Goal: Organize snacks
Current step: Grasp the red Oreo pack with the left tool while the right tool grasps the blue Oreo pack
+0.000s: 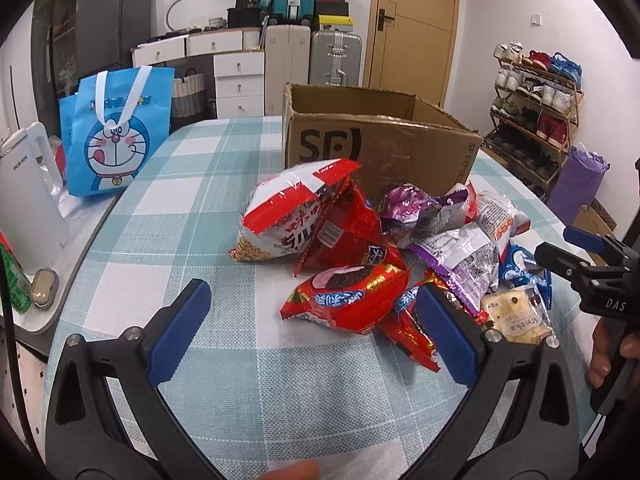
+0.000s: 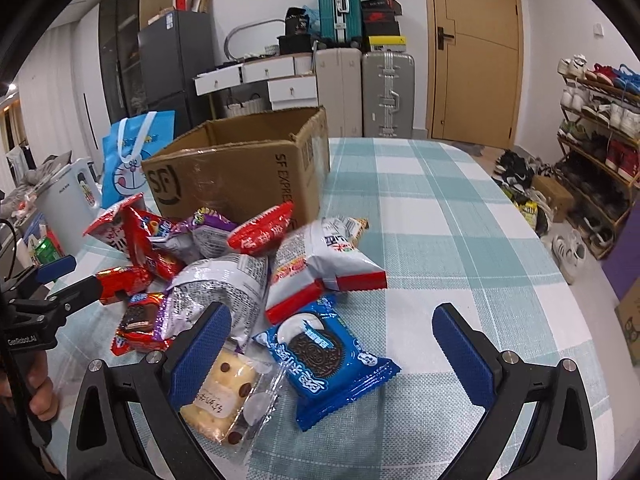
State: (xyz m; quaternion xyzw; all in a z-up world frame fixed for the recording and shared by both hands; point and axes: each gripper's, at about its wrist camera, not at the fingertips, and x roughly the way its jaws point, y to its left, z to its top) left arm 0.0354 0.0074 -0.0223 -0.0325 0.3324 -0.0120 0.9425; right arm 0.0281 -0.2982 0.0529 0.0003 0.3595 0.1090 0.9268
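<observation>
Gaping fingers [image 1: 181, 334], seemingly touching nothing

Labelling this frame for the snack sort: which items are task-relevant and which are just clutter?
Job:
- snack pile
- blue cookie pack
- clear-wrapped pastry
- open SF cardboard box, the likely bin
- left gripper and right gripper, both open

Clutter:
- blue cartoon bag
- white kettle
- suitcases
- shoe rack

- Even, bright indoor light, soft shadows only.
- Glare flashes off the foil snack packets [image 1: 344, 300] and the taped cardboard box [image 1: 384, 152].
- Heavy fisheye bending, dark vignette at corners.
- Centre sharp.
</observation>
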